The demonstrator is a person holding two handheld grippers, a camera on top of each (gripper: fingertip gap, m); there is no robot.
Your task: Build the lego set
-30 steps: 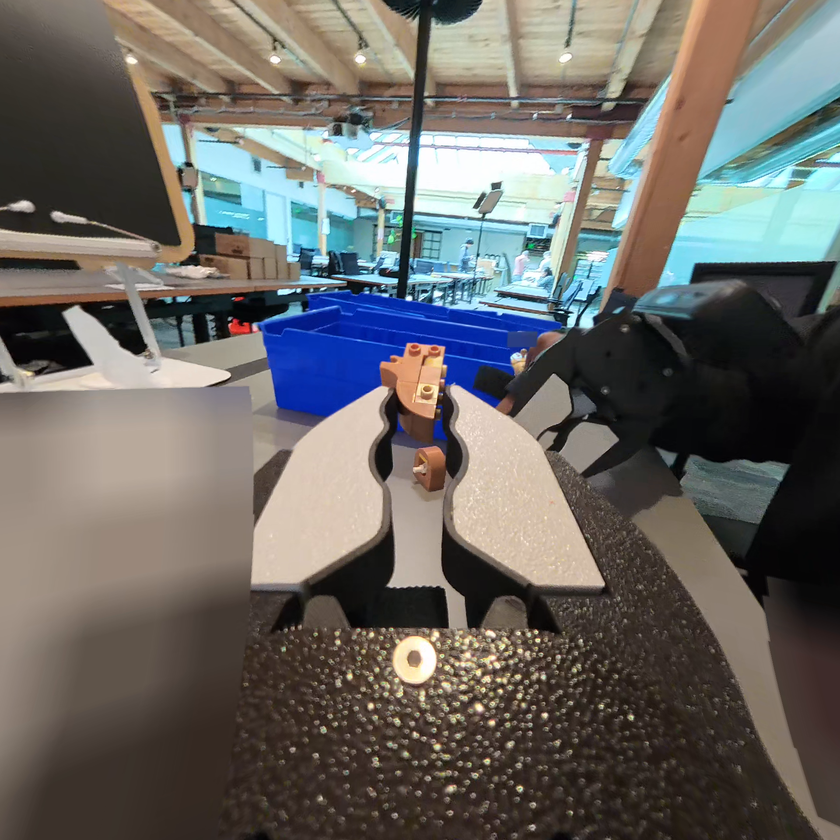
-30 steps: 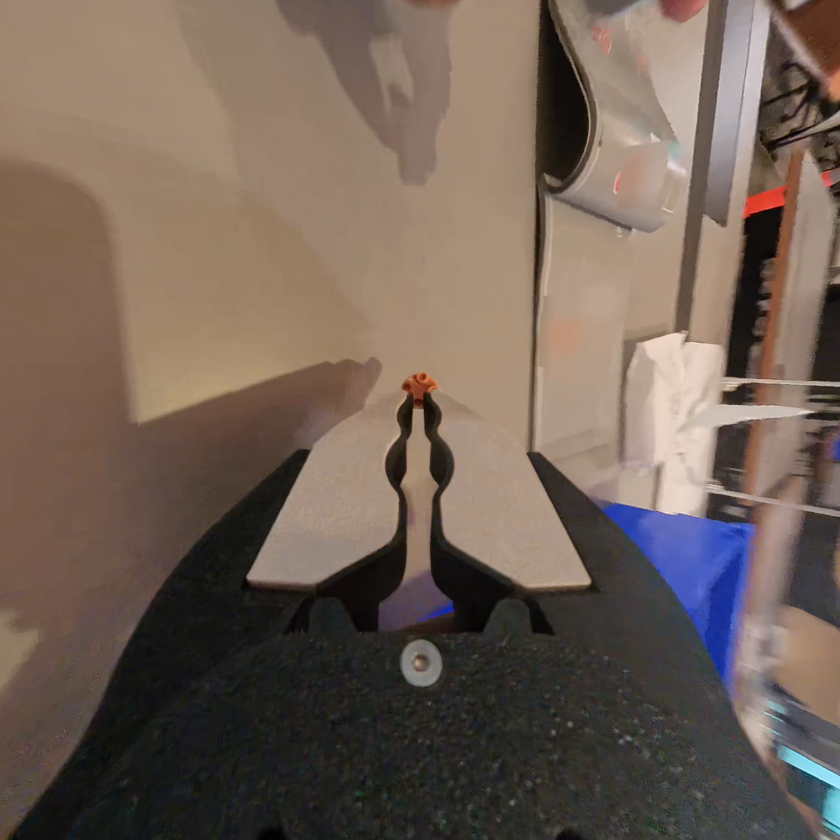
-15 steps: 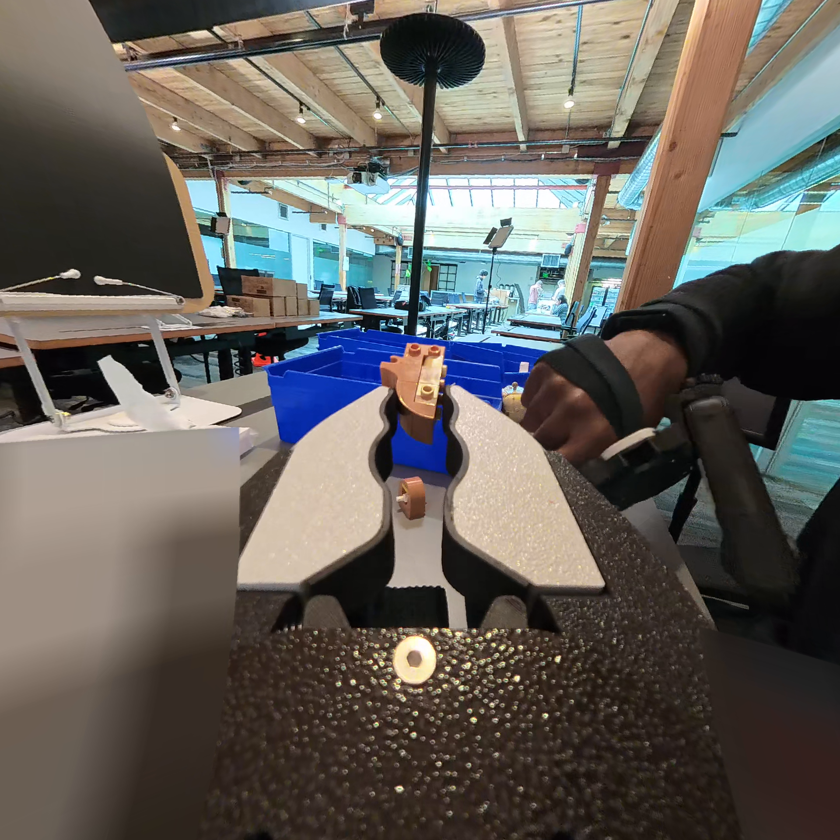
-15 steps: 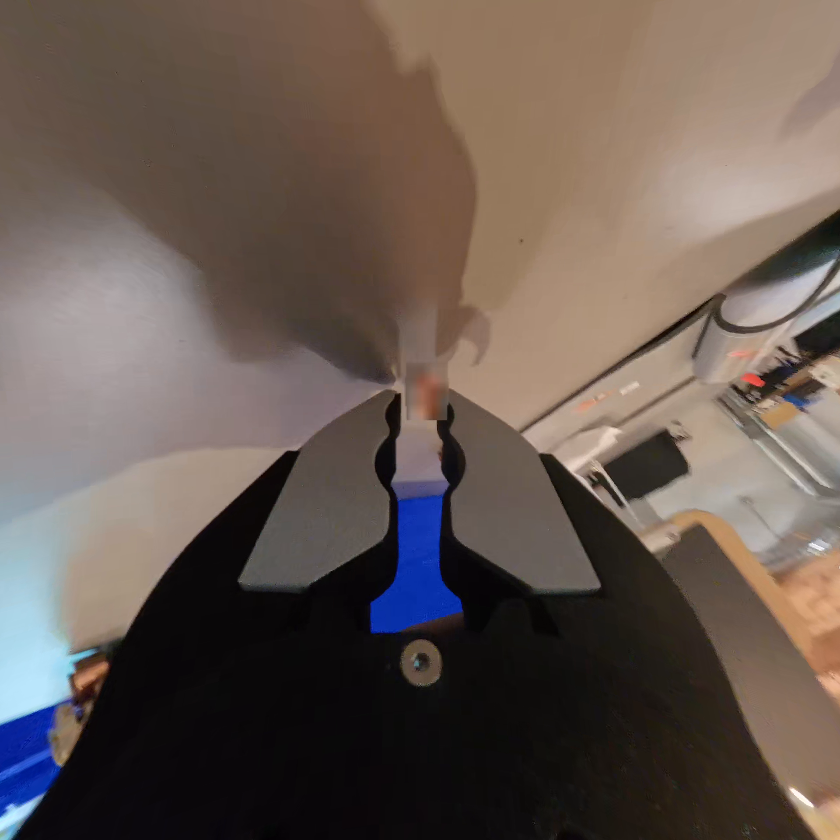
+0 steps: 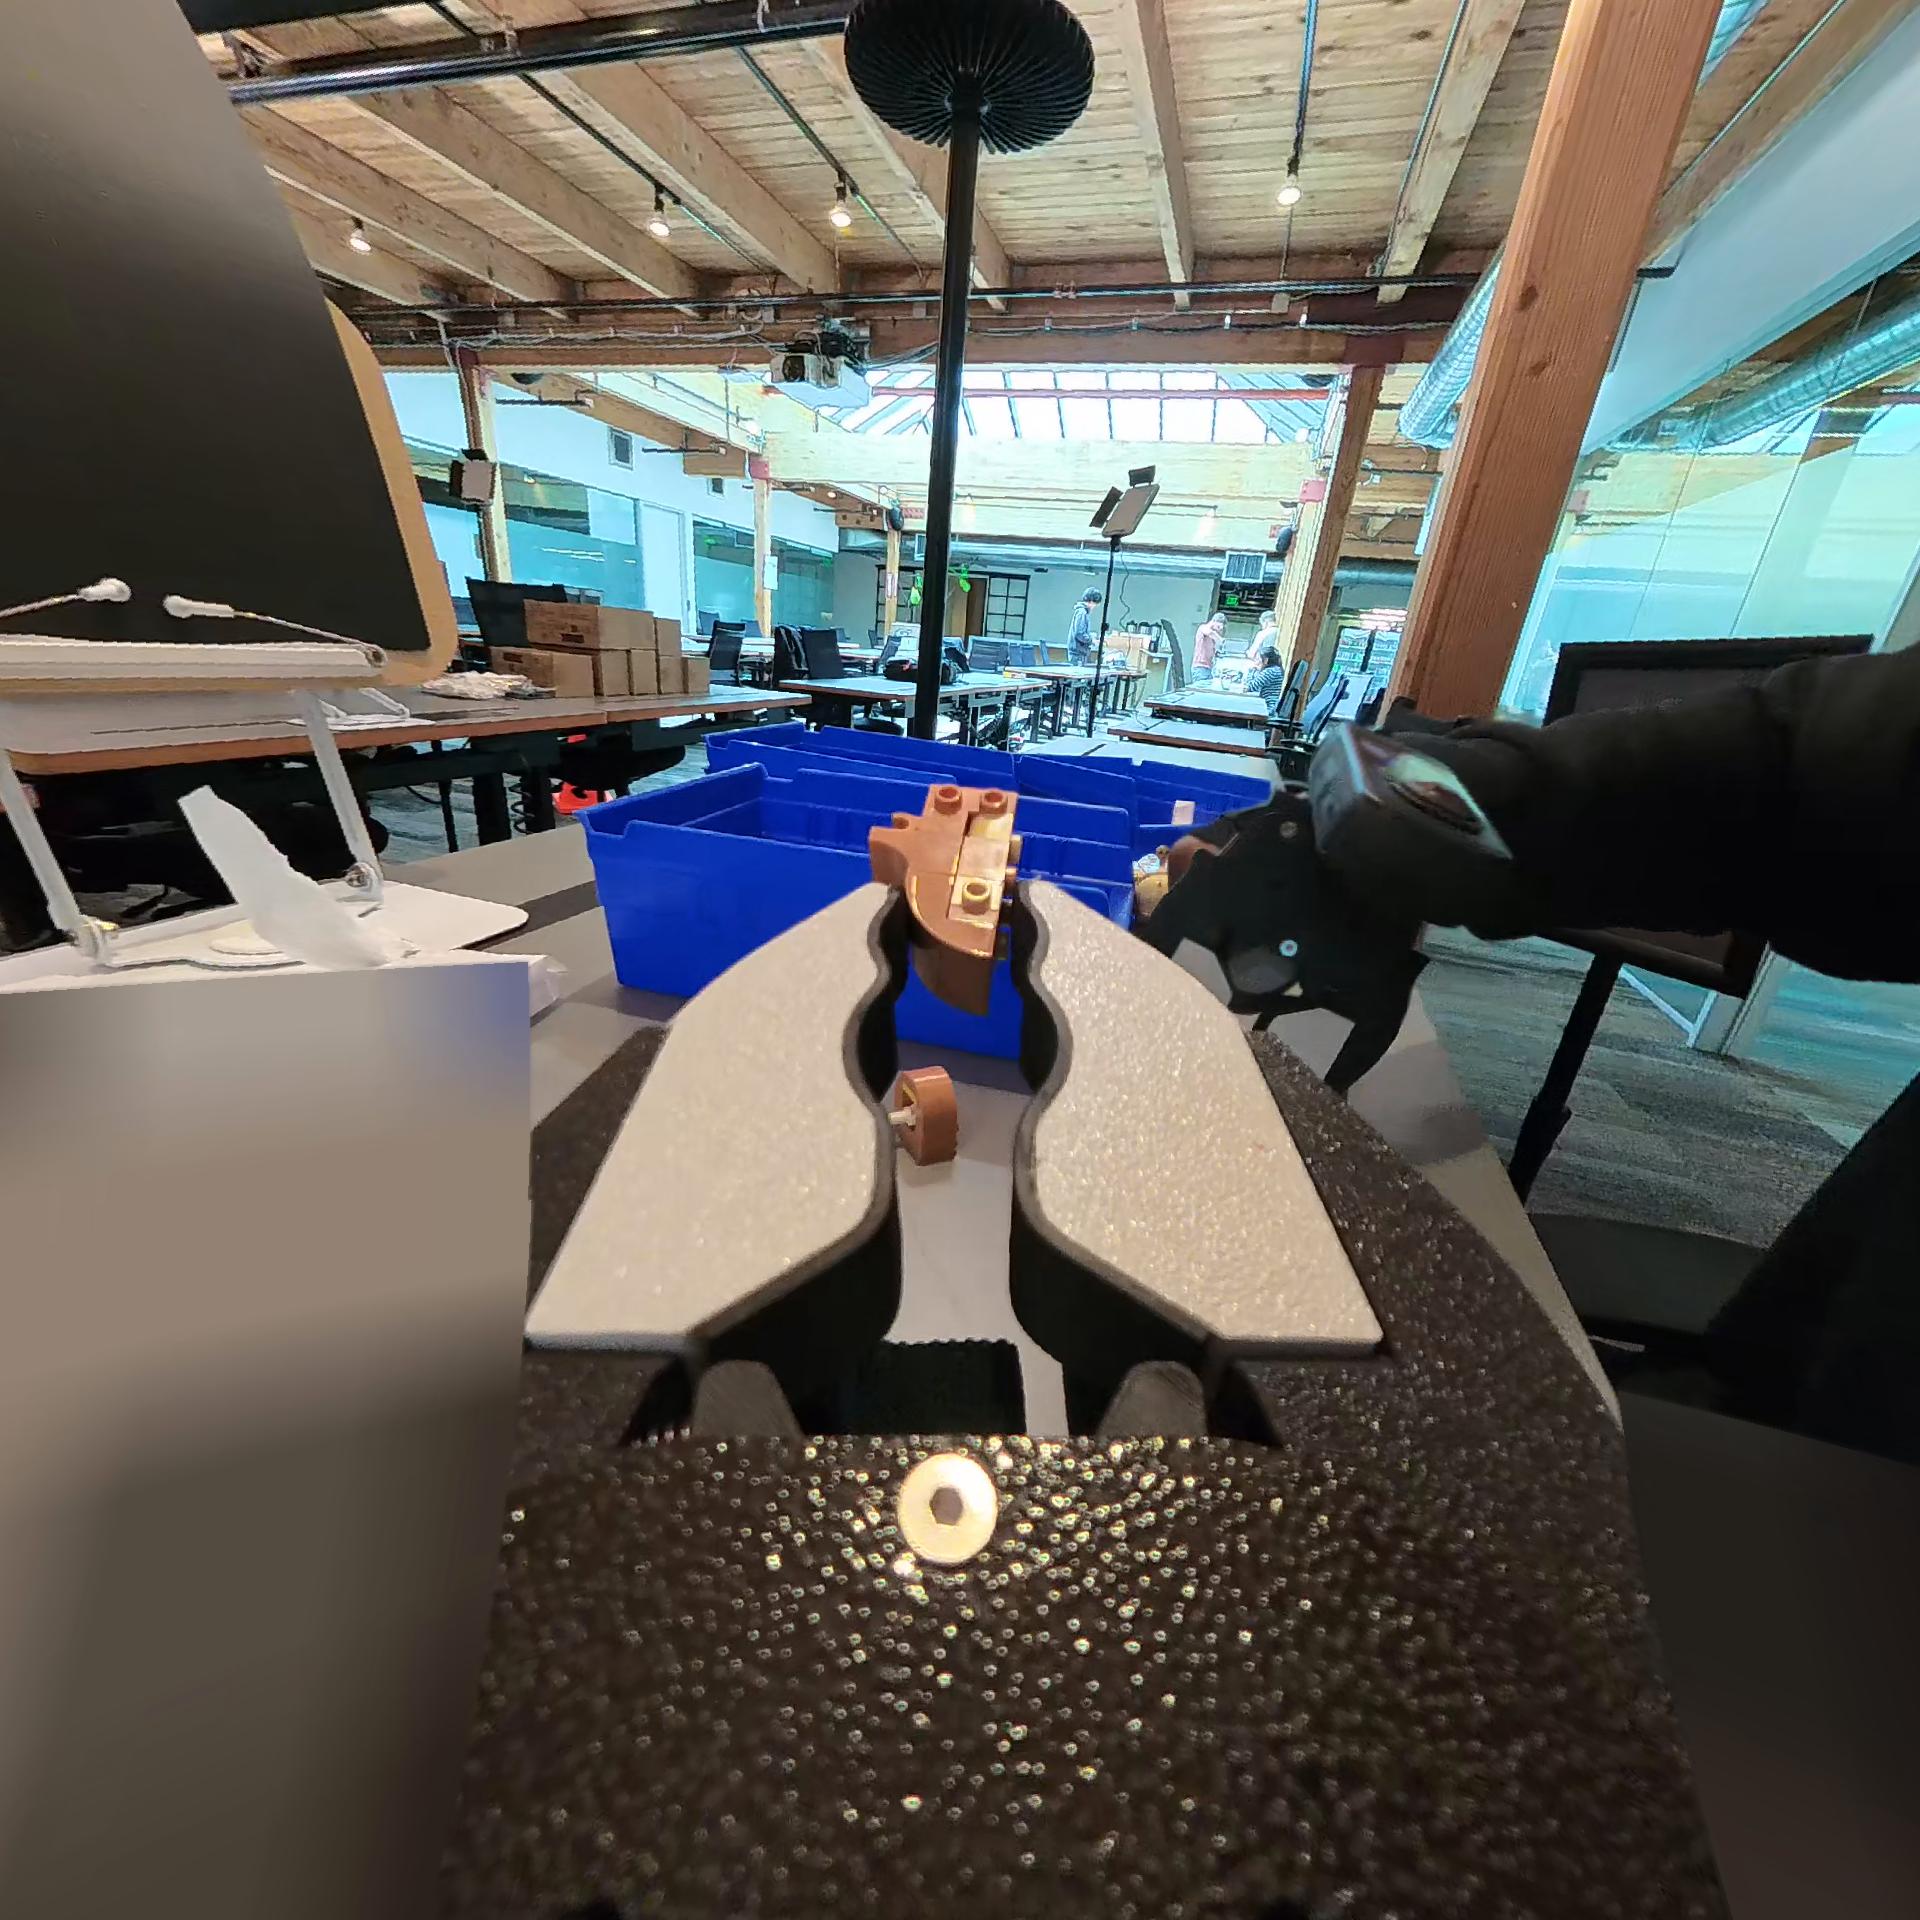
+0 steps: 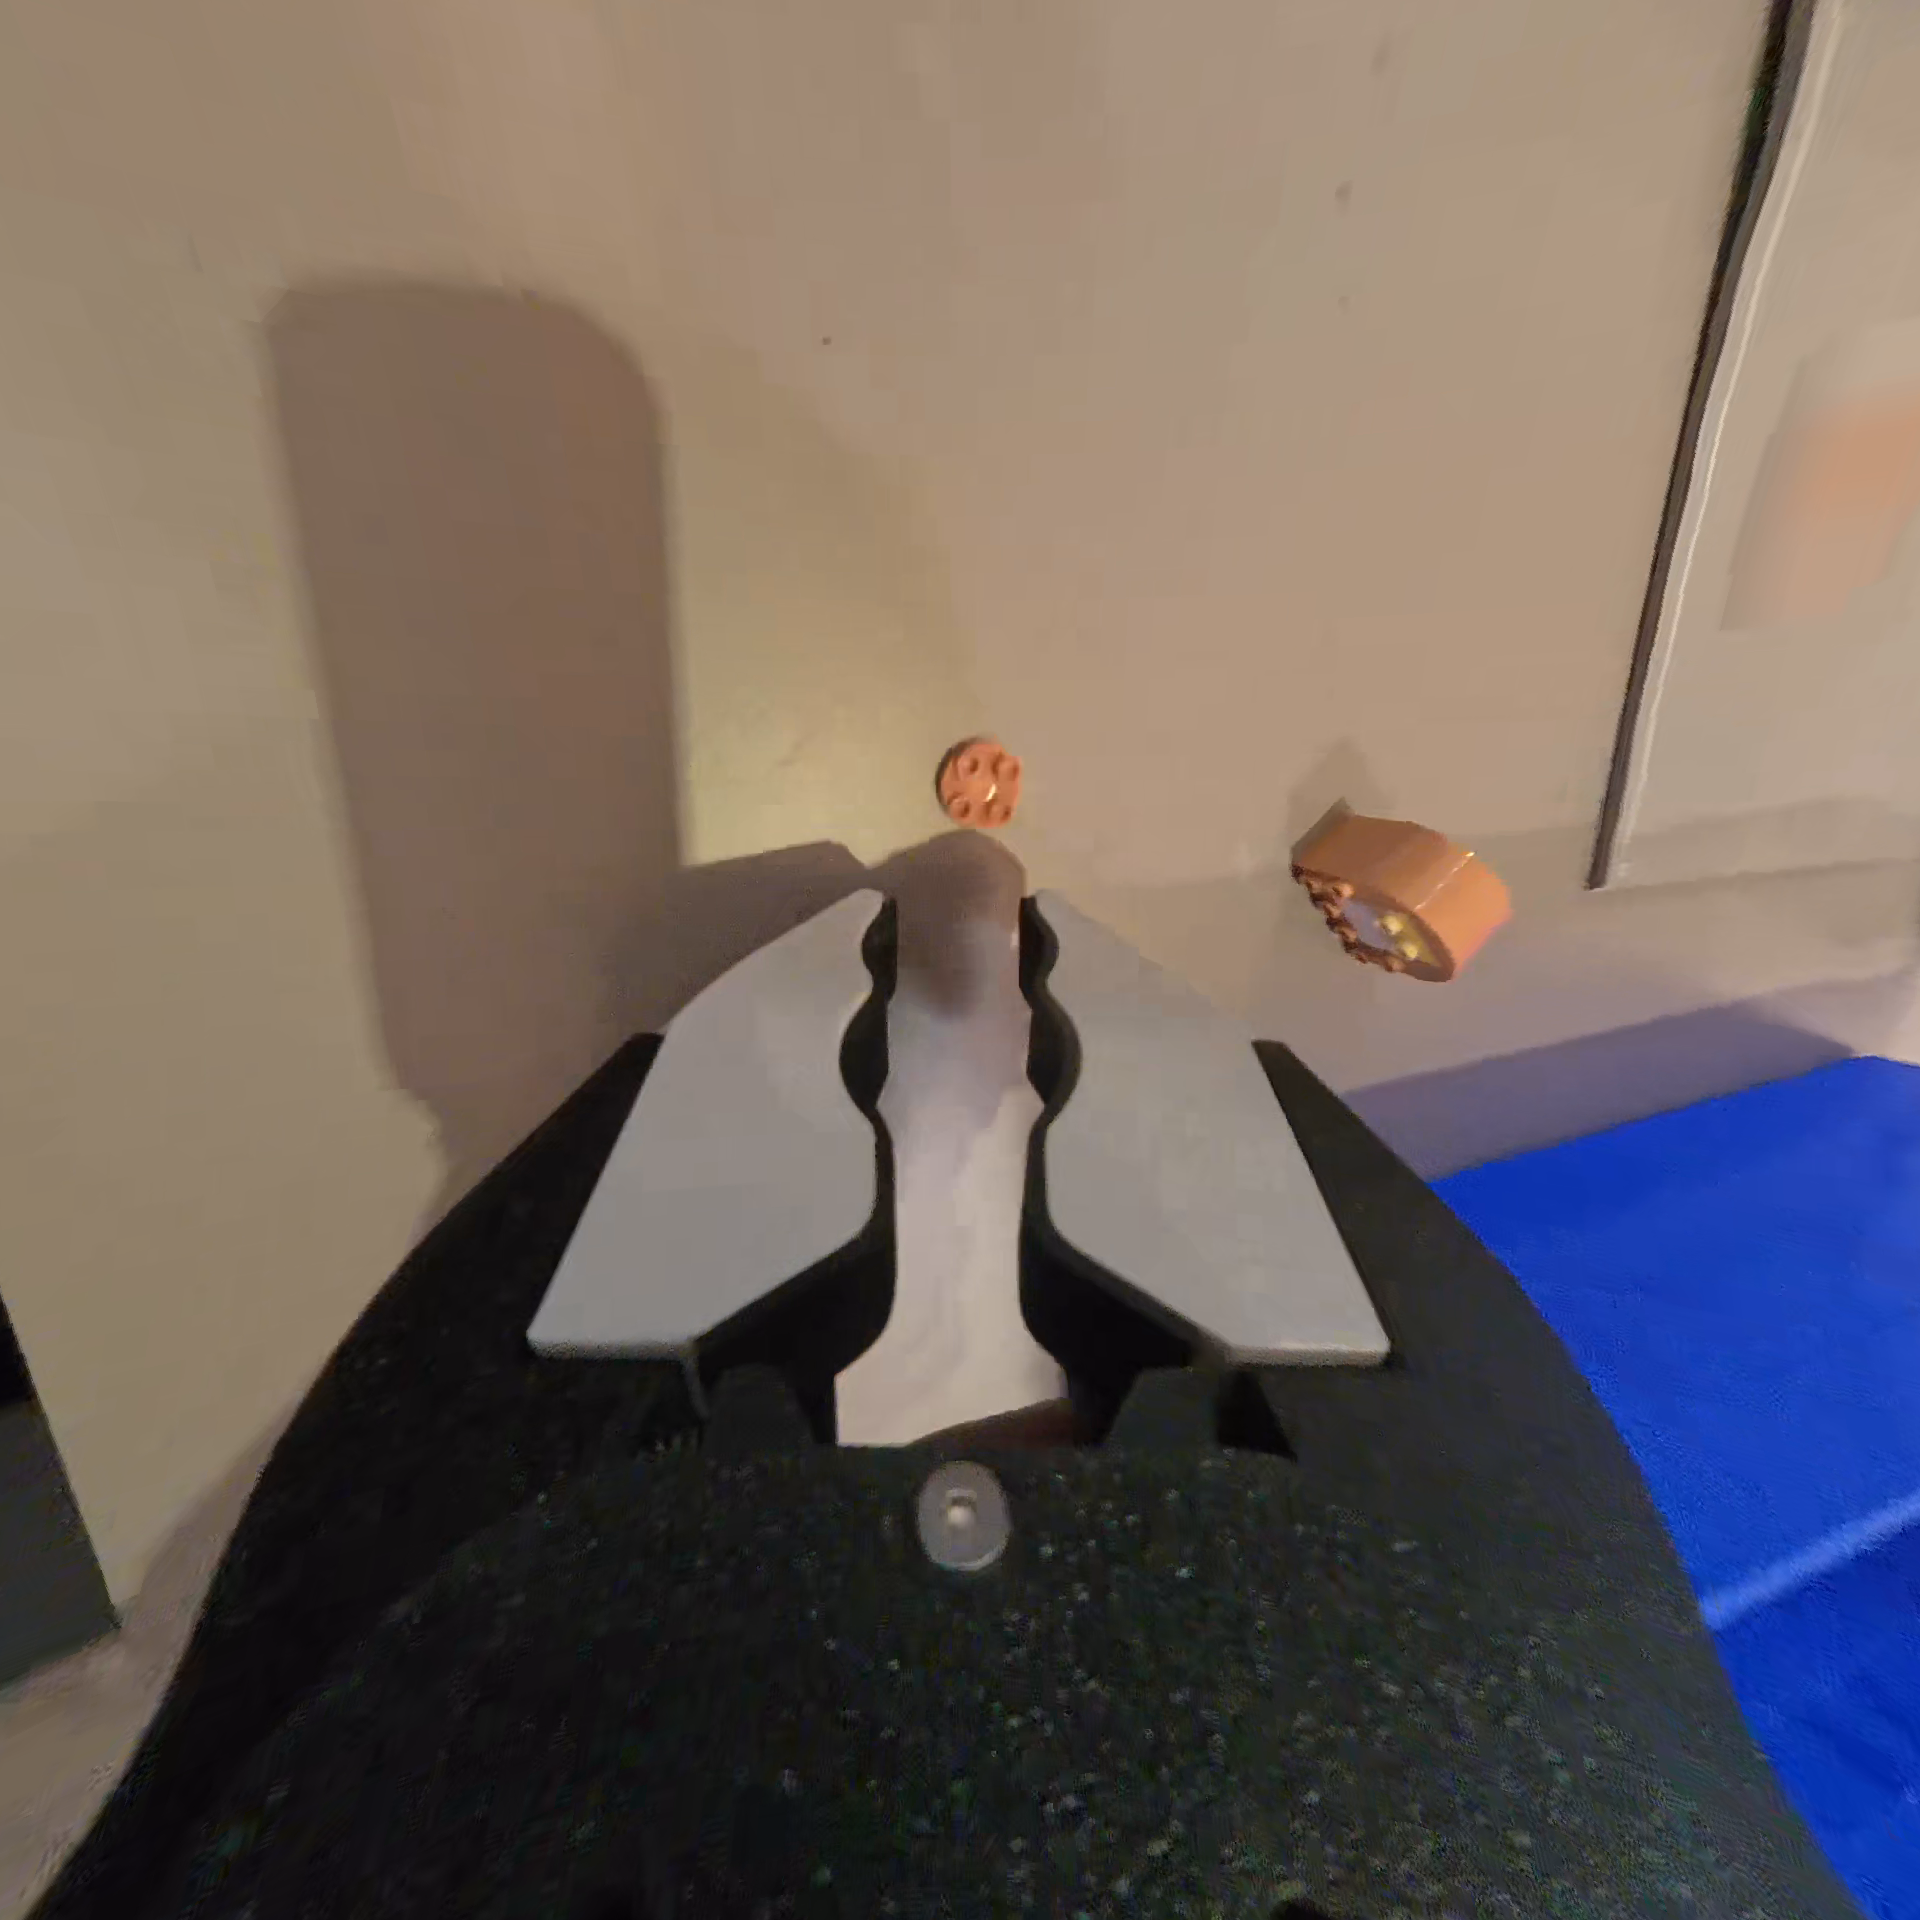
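Note:
My left gripper [image 5: 951, 920] is shut on a brown and tan brick assembly [image 5: 951, 883] and holds it up in front of a blue bin [image 5: 727, 894]. A brown round piece with a white pin [image 5: 925, 1114] lies on the grey table under its fingers. My right gripper [image 6: 956, 914] is open with nothing between its fingers, pointing down at the table. A small round orange-brown studded piece [image 6: 979, 781] lies just beyond its fingertips. A brown curved piece [image 6: 1397, 909] lies to its right. The right gripper also shows in the left wrist view [image 5: 1278, 935], right of the bin.
Several blue bins [image 5: 1091, 779] stand behind the first, and one shows in the right wrist view [image 6: 1714, 1299]. A white stand with a dark board [image 5: 208, 675] is at the left. A person's black sleeve [image 5: 1714, 810] reaches in from the right. The grippers' ends are close to 20 centimetres from one another.
My right gripper was shut on the small orange-brown piece, swung down to the table and opened; the piece now lies free past its fingertips. My left gripper keeps its grasp on the brown assembly.

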